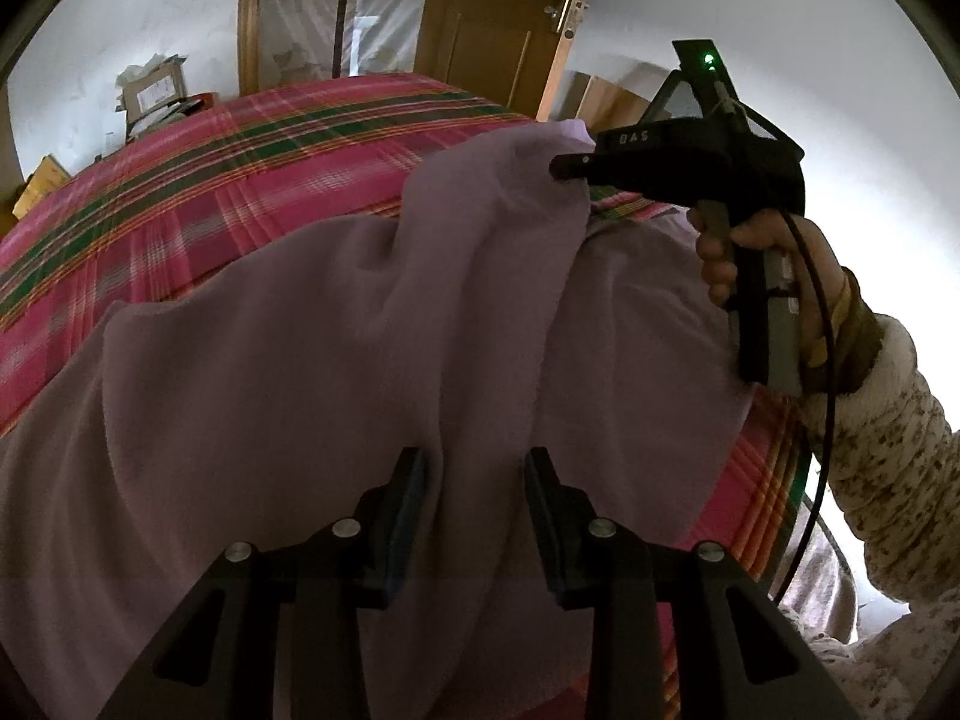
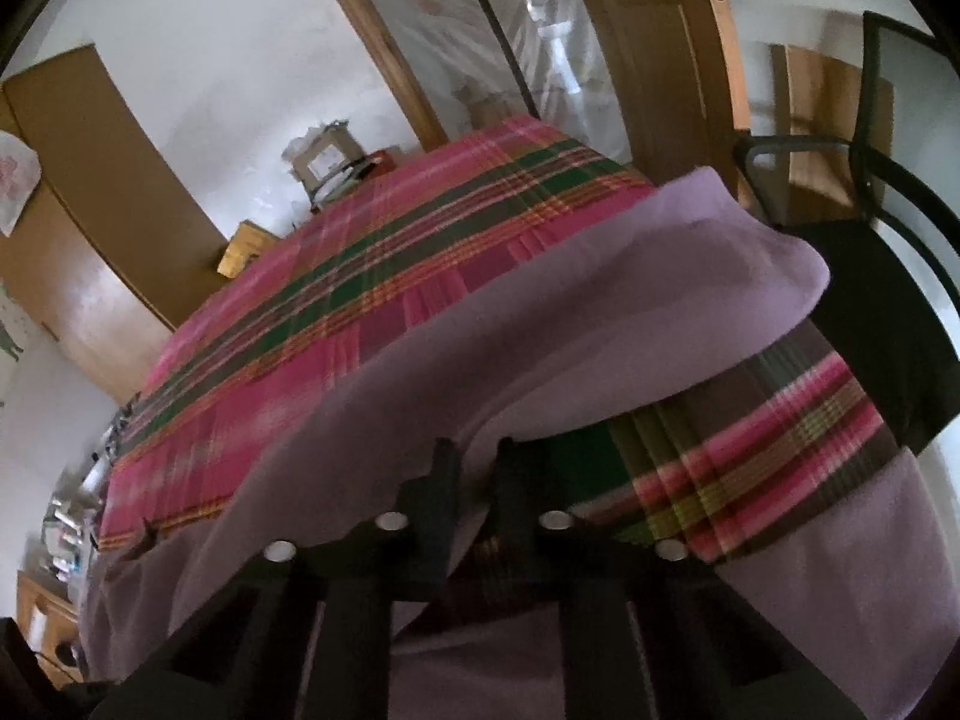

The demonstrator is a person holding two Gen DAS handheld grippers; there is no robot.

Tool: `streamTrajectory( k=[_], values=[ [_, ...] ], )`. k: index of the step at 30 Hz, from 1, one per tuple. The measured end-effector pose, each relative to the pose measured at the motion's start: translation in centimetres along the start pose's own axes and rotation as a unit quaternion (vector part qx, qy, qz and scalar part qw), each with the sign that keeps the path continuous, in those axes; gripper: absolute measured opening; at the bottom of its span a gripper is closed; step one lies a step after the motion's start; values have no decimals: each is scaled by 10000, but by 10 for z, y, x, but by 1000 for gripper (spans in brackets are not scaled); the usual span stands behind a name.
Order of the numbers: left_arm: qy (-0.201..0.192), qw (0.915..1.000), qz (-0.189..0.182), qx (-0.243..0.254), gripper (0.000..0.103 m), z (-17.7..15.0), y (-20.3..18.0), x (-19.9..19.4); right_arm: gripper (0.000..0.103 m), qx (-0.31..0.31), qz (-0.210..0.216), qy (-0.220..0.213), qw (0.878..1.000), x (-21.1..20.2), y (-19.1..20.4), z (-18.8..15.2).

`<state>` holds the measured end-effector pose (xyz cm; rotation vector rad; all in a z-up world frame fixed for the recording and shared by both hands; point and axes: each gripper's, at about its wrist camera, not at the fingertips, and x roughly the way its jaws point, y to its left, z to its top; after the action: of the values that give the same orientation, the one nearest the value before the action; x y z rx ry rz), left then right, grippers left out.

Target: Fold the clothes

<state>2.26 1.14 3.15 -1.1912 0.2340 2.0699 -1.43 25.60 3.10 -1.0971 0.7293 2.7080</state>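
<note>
- Left wrist view: the lilac garment point(image 1: 336, 324) is spread over the plaid bedspread point(image 1: 180, 192), its long run going from the lower left up toward the far right.
- Left wrist view: the left gripper point(image 1: 474, 480) sits low at the near edge with its jaws apart. A ridge of lilac cloth rises between them, but whether the pads press on it I cannot tell.
- Left wrist view: the right gripper point(image 1: 561, 168), carried by the person's hand point(image 1: 762, 264), has its tip in a raised peak of cloth at the far right. That corner lies up and to the right of the left gripper, well apart from it.
- Right wrist view: the right gripper point(image 2: 477, 468) shows narrow, nearly closed jaws with a lifted fold of the lilac garment point(image 2: 600, 312) drawn in between them, so it appears clenched on the fabric.
- Right wrist view: under the lifted flap the plaid bedspread point(image 2: 372, 276) shows bare, and a black chair point(image 2: 864, 276) stands beyond the bed's edge.
- Judgement: the right hand is nearer the free corner, so the coming fold likely turns on carrying that corner across the garment's long axis, toward the left gripper's side.
</note>
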Motion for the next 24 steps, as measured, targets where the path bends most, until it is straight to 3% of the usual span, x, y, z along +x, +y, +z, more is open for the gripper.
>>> streamTrajectory(
  k=[13,24],
  values=[
    [30,9993,298,232,35,1,-12,3,6,-205,218,-793,9964,-36,17,12],
    [-50,9975,476,520,35,7,-27,5,6,-235,280,-1040,9939,-48,27,23]
  ],
)
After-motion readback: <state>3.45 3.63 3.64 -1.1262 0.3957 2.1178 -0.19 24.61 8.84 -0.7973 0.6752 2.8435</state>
